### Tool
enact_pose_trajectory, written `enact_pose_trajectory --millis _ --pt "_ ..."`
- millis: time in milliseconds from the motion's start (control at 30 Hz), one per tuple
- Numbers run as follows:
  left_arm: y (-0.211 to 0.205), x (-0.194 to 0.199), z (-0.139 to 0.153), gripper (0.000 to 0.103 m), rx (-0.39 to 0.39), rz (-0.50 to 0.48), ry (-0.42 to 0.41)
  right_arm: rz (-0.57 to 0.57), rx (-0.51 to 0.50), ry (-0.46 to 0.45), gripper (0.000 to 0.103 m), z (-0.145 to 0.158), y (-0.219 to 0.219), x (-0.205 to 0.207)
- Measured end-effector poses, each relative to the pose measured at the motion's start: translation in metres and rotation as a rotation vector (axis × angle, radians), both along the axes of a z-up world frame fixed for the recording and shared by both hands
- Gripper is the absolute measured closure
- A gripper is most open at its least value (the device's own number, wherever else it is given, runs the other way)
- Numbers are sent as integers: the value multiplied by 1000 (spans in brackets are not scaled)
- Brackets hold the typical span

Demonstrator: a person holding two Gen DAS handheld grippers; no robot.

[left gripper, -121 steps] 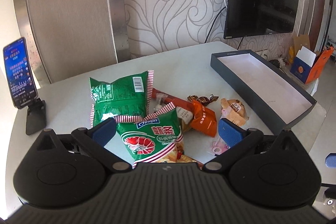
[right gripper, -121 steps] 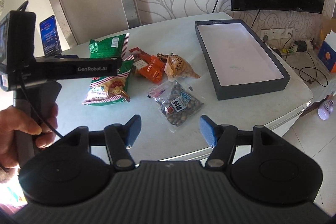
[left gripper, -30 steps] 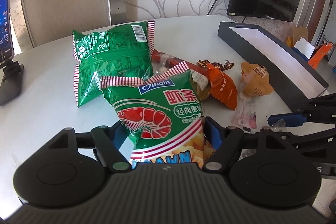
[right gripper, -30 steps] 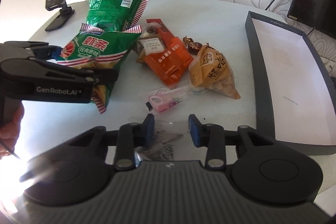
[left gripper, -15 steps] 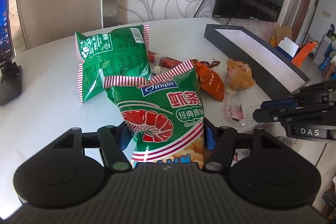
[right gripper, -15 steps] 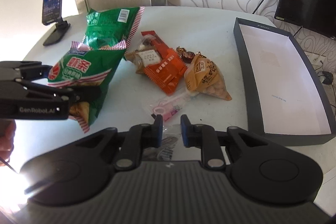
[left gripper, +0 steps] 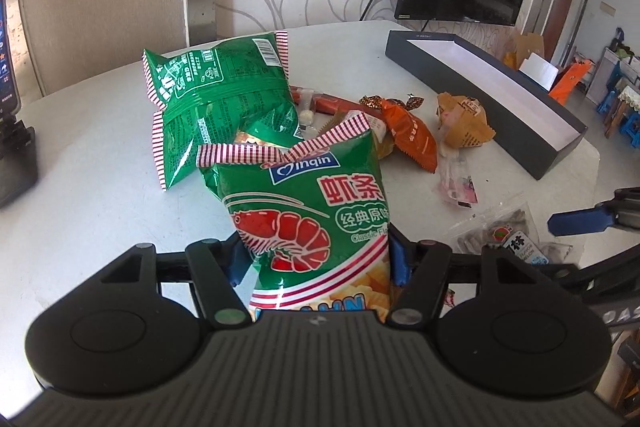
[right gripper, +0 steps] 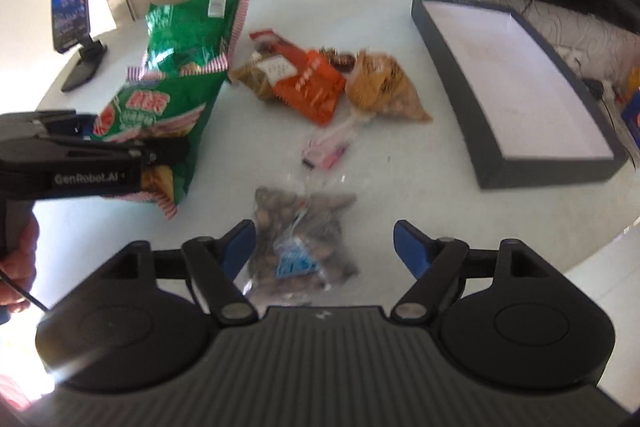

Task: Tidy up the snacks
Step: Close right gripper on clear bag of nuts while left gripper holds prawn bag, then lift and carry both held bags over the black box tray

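Left gripper (left gripper: 316, 261) clamps prawn-chip bag (left gripper: 308, 211) between its pads.

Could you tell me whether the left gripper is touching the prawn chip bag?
Touching: the left wrist view shows the left gripper with both blue pads pressed against the prawn chip bag.

Both cameras ride on hand-held grippers and look forward and downward along their fingers, close over the white table (left gripper: 100, 219). Taking the dark box (left gripper: 500, 99) as landmark, the left wrist view sits far to its left, seeing it at upper right. The right wrist view stands nearer, with the dark box (right gripper: 516, 163) at right. Both share the snack pile left of the box, including the prawn cracker bag (left gripper: 316, 215) (right gripper: 160, 123).
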State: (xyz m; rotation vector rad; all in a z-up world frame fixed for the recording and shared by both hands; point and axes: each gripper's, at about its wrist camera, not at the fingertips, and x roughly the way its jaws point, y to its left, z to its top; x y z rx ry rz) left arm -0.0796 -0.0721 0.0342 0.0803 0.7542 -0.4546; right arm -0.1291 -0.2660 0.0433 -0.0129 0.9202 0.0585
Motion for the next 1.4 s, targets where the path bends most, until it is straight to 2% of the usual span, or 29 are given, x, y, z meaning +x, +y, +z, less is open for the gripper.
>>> enact_pose_trajectory --millis 67,133,333,367,433,533,667,800,967,1167,1400 --pt "2 -1 0 33 2 -15 0 -11 -40 -32 28 -4 8 0" --pt "4 0 0 33 -4 -27 7 -17 -56 -32 48 -6 12 4" --pt "9 -5 1 34 11 -56 -8 2 -43 -34 55 -2 12 1" --pt "9 -6 2 34 14 -56 -8 12 -31 -34 65 -1 12 0" --pt "10 -7 3 34 18 -52 -12 34 -16 -37 65 1 12 0" --pt "7 -10 1 34 39 -51 -35 106 -52 -29 65 -3 13 1" --pt "0 -15 3 34 70 -30 -58 158 -12 -36 66 -3 0 3" --pt "-11 -21 13 34 77 -43 -86 202 20 -54 66 7 -11 5" --pt "-22 -16 29 34 61 -32 -78 242 39 -82 67 20 -17 9" --pt "-40 -7 58 34 38 -50 -110 254 60 -148 67 50 -30 11" --pt "-85 17 82 34 5 -89 -138 216 45 -218 67 75 -62 20"
